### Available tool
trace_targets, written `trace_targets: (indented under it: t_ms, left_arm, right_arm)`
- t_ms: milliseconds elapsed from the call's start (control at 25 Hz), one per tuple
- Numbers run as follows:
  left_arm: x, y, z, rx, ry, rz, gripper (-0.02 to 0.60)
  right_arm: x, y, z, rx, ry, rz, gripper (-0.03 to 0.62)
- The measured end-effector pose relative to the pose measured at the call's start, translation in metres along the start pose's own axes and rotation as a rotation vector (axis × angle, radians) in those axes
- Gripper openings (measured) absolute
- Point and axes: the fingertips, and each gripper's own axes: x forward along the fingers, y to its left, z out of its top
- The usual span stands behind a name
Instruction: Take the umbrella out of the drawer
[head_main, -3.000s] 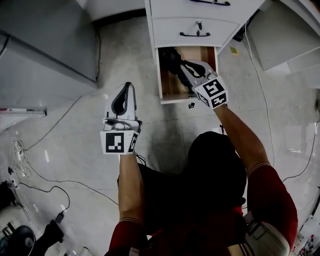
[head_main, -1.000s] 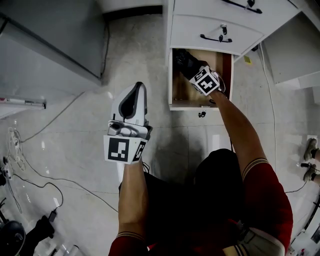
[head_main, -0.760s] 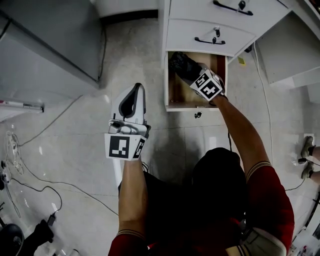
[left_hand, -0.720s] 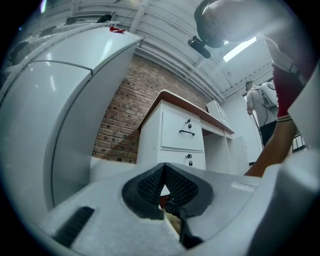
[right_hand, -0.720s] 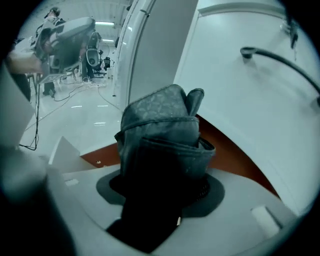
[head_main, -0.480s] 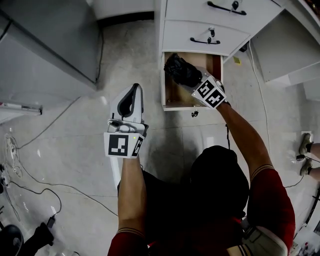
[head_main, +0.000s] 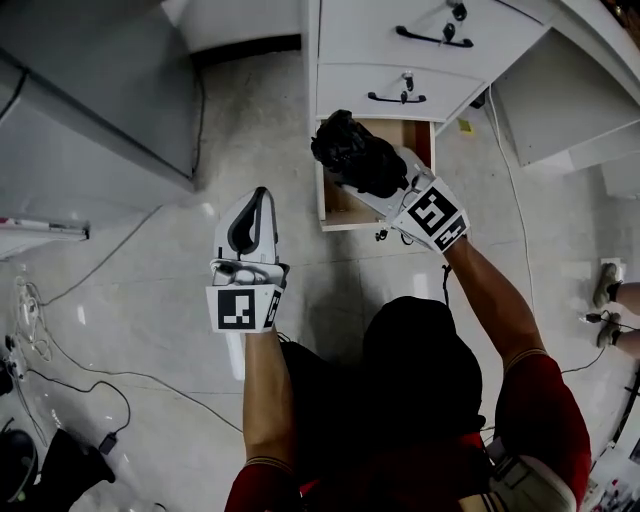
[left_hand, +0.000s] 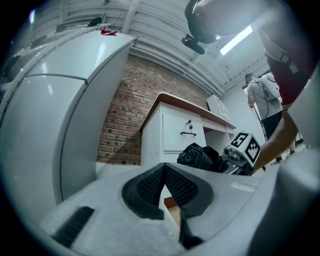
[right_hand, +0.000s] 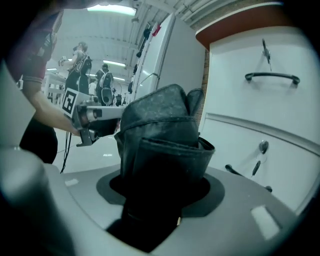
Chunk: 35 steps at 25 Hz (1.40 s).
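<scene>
A folded black umbrella (head_main: 355, 158) is clamped in my right gripper (head_main: 385, 180), lifted above the open bottom drawer (head_main: 337, 205) of the white cabinet. In the right gripper view the umbrella (right_hand: 162, 145) fills the space between the jaws and sticks up toward the drawer fronts. My left gripper (head_main: 252, 222) hovers over the floor to the left of the drawer, shut with its pads together and nothing in them. The left gripper view looks past its own gripper (left_hand: 165, 182) at the umbrella (left_hand: 200, 156) held in front of the cabinet.
The white cabinet (head_main: 410, 45) has two closed drawers with black handles above the open one. A grey cabinet (head_main: 90, 90) stands at the left. Cables (head_main: 110, 375) trail over the tiled floor. People stand in the background (right_hand: 82, 70).
My right gripper has risen out of the drawer with the umbrella, bringing it up and toward the person. The left gripper has stayed about where it was.
</scene>
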Motion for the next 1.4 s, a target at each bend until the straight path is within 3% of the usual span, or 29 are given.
trace_targets:
  t_ms: [160, 360, 560, 760, 1240, 1400]
  left_arm:
    - [-0.005, -0.001, 0.031, 0.028, 0.019, -0.011, 0.003]
    - [-0.014, -0.002, 0.104, 0.045, 0.016, -0.011, 0.003]
    - [-0.026, -0.013, 0.197, 0.037, 0.043, -0.008, 0.003]
    - [-0.031, -0.033, 0.302, 0.002, 0.055, -0.02, 0.003]
    - [-0.057, -0.086, 0.529, -0.02, 0.01, -0.096, 0.003]
    - [-0.07, -0.12, 0.589, -0.019, 0.003, -0.116, 0.003]
  right_arm:
    - [-0.021, 0.008, 0.045, 0.012, -0.081, 0.023, 0.265]
    - [-0.058, 0.014, 0.117, 0.013, -0.19, 0.05, 0.265]
    - [-0.112, 0.018, 0.203, 0.121, -0.244, 0.056, 0.265]
    - [-0.174, 0.017, 0.279, 0.189, -0.204, 0.032, 0.265]
    - [-0.299, 0.028, 0.488, 0.236, -0.301, 0.03, 0.265]
    - [-0.353, 0.039, 0.538, 0.259, -0.34, 0.024, 0.265]
